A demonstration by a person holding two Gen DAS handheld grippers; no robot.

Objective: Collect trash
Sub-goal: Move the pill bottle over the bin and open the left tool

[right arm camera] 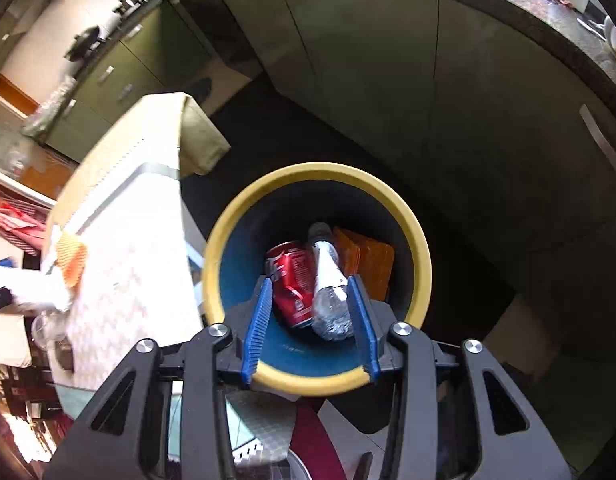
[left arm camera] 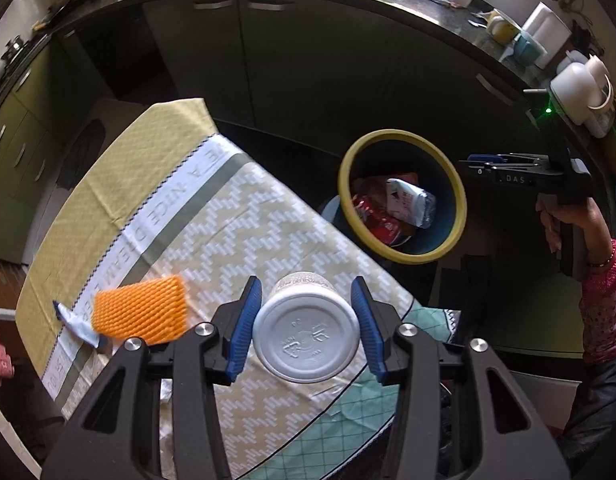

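Observation:
A white plastic cup (left arm camera: 306, 326) lies on its side on the patterned tablecloth (left arm camera: 236, 240), its base facing the camera. My left gripper (left arm camera: 306, 328) is open around it; the left blue pad seems to touch it, the right one stands apart. An orange foam net (left arm camera: 142, 310) and a small blue-white wrapper (left arm camera: 78, 324) lie to the cup's left. The blue bin with yellow rim (right arm camera: 422, 256) holds a red can (right arm camera: 292, 276), a clear bottle (right arm camera: 328, 284) and an orange packet (right arm camera: 368, 260). My right gripper (right arm camera: 314, 324) is open and empty over the bin's mouth.
Dark cabinets (left arm camera: 308, 60) stand behind the bin (left arm camera: 460, 216). The counter above carries a sink, cups and a white kettle (left arm camera: 576, 88). The right gripper and hand (left arm camera: 564, 200) show beside the bin. A teal cloth (left arm camera: 348, 420) lies at the table's near edge.

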